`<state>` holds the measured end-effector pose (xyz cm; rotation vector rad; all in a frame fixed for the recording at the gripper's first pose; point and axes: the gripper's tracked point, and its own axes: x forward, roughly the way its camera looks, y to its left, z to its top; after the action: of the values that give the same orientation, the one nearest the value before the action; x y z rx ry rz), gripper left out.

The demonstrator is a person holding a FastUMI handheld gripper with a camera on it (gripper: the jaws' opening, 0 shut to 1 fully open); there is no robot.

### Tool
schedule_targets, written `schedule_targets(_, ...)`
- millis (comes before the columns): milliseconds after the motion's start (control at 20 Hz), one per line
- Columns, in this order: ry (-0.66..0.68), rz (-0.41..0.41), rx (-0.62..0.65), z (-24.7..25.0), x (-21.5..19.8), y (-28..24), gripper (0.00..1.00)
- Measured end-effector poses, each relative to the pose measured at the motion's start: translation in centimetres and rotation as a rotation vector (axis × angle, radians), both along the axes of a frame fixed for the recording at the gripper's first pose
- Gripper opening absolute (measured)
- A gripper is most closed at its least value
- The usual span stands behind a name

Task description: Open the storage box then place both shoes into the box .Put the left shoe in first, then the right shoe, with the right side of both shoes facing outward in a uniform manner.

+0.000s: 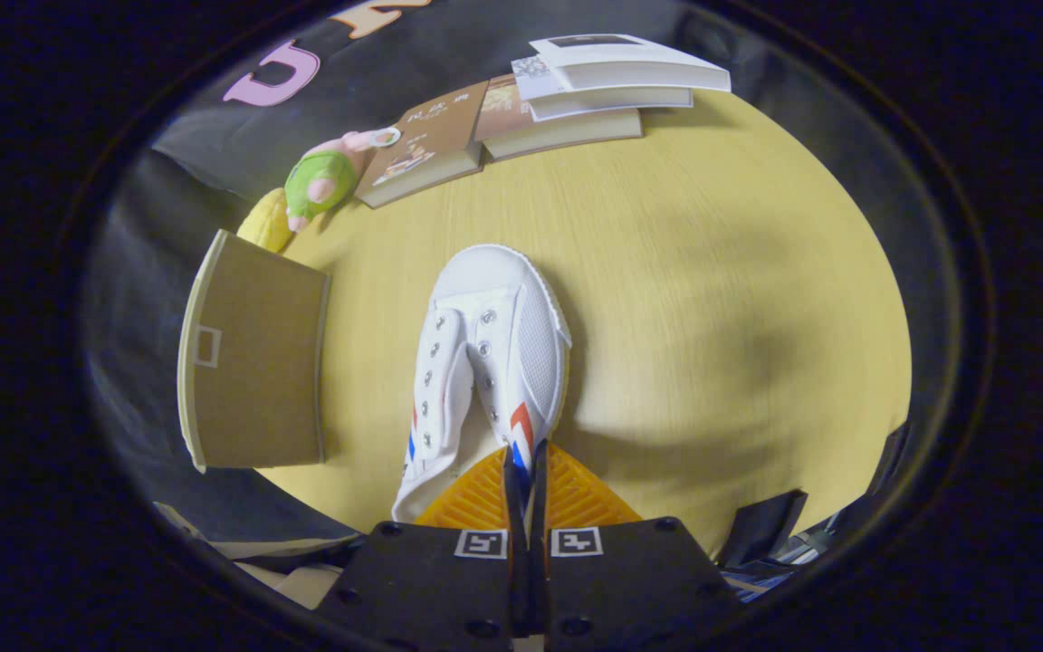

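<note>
Gripper camera looks steeply down along its fingers [485, 493], close above the table [712, 272].

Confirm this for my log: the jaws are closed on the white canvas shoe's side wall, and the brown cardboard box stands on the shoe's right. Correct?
Not quite. In the gripper view the brown cardboard box stands left of the white canvas shoe, not right. The gripper does pinch the shoe's side wall, jaws closed.

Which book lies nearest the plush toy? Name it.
The brown-covered book, its corner right by the plush toy; the others stack farther along. The tongs grip the white shoe.
</note>
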<state>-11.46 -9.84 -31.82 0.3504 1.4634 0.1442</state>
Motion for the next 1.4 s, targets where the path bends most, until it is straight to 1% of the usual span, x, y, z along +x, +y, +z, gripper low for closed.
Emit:
schedule_targets(300, -0.060, -0.029, 0.055, 4.5, 3.0, 4.1, 0.04)
schedule_targets(500, -0.105, -0.010, 0.088, 7.6, 4.9, 7.8, 0.04)
schedule_targets(900, -0.167, 0.001, 0.201, 13.8, 8.2, 15.7, 0.03)
schedule_targets(1200, -0.209, 0.016, 0.262, 17.3, 8.9, 21.0, 0.04)
schedule_targets(1400, -0.217, 0.040, 0.279, 18.2, 8.7, 24.3, 0.03)
